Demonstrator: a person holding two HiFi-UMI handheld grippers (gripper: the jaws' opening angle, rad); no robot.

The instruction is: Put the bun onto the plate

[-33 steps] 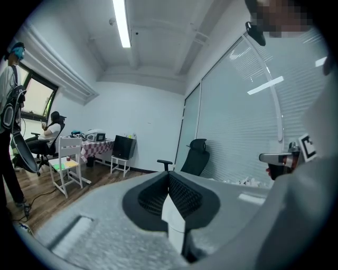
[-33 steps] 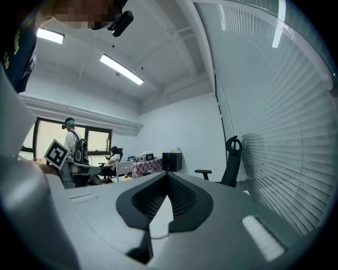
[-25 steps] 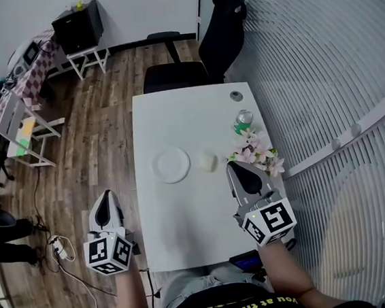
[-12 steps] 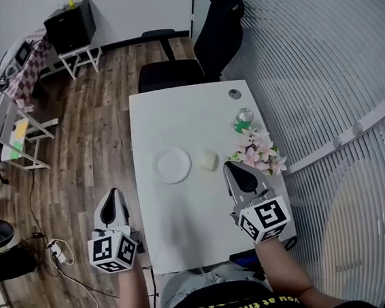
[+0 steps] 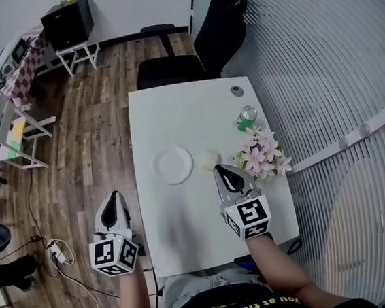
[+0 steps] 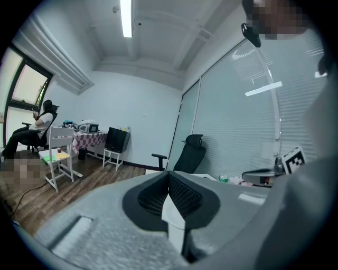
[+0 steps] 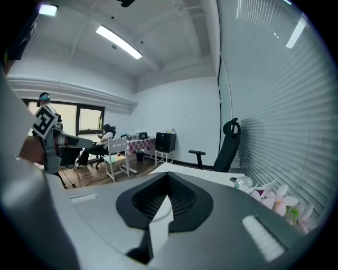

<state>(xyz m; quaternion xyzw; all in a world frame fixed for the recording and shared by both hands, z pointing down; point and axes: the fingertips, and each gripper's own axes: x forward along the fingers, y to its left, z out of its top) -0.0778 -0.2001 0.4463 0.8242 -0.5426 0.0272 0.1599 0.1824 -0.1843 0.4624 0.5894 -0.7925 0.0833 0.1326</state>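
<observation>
A pale bun (image 5: 207,158) lies on the white table (image 5: 182,117), just right of an empty white plate (image 5: 173,165). My right gripper (image 5: 219,169) hovers over the table with its tip close behind the bun, jaws shut and holding nothing. My left gripper (image 5: 113,196) hangs beyond the table's left edge, over the wooden floor, with its jaws shut and nothing in them. Both gripper views look level across the room; in them the bun and plate are hidden by the jaws.
Pink flowers (image 5: 261,156) and a green can (image 5: 245,118) stand near the table's right edge, with a small round object (image 5: 236,91) at the far right corner. A black office chair (image 5: 195,50) sits at the table's far end. A slatted wall runs along the right.
My right gripper has moved down and left toward the bun. The left gripper has shifted only slightly.
</observation>
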